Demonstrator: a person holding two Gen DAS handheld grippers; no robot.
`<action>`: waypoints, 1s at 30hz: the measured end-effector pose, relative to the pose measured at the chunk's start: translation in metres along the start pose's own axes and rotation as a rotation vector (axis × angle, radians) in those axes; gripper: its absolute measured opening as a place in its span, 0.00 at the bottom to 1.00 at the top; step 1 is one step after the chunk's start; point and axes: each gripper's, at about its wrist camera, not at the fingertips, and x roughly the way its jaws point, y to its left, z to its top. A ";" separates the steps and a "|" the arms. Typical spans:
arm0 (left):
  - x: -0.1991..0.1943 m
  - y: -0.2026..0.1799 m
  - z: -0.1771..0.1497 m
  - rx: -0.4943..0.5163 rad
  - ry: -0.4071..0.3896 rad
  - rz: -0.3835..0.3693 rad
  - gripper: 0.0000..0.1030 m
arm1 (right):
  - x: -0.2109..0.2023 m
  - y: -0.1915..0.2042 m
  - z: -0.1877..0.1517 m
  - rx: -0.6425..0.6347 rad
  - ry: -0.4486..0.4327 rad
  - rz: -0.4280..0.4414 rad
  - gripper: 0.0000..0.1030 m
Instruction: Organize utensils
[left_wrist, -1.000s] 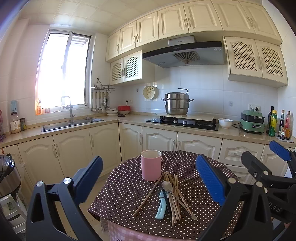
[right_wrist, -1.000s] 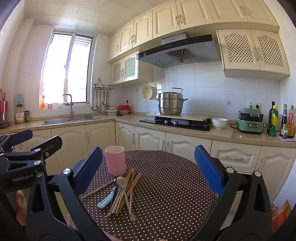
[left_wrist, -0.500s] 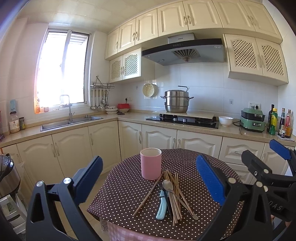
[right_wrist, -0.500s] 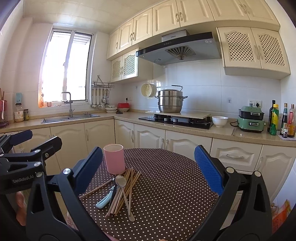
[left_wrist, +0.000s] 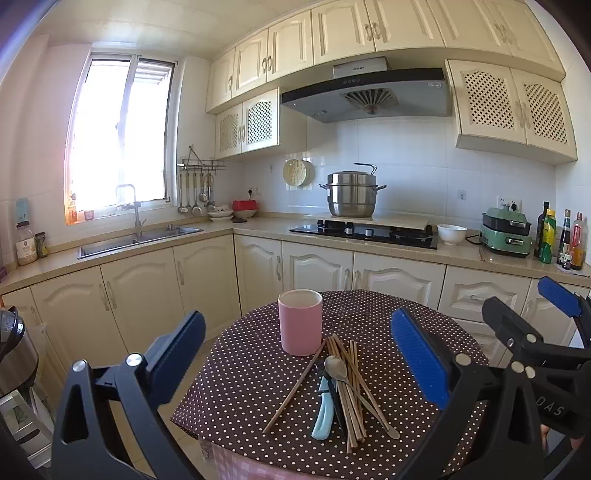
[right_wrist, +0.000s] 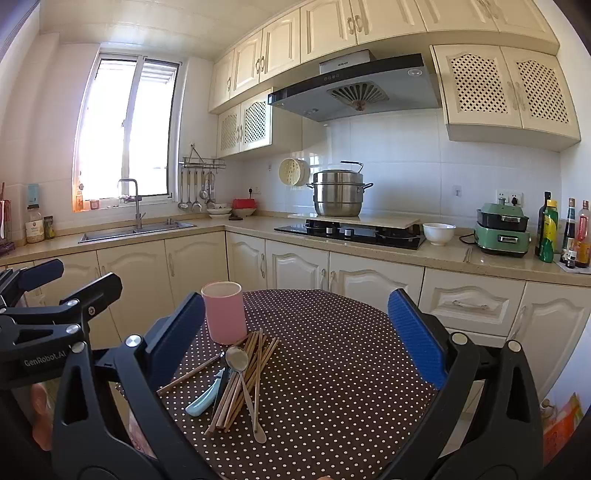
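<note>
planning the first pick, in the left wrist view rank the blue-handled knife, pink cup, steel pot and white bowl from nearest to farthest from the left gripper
1. Blue-handled knife: in the utensil pile on the table, just ahead of the left gripper.
2. Pink cup: upright behind the pile, slightly left.
3. White bowl: on the counter, right of the hob.
4. Steel pot: on the hob by the back wall; close to the bowl in depth, so this order is tentative.
</note>
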 end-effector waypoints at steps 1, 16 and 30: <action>0.001 0.000 0.000 0.001 0.002 0.001 0.96 | 0.001 -0.001 -0.001 0.001 0.002 0.001 0.94; 0.063 0.003 -0.012 0.012 0.161 -0.040 0.96 | 0.055 -0.006 -0.013 0.001 0.129 0.024 0.94; 0.167 0.025 -0.062 0.053 0.471 -0.064 0.94 | 0.150 -0.010 -0.063 -0.036 0.415 0.086 0.94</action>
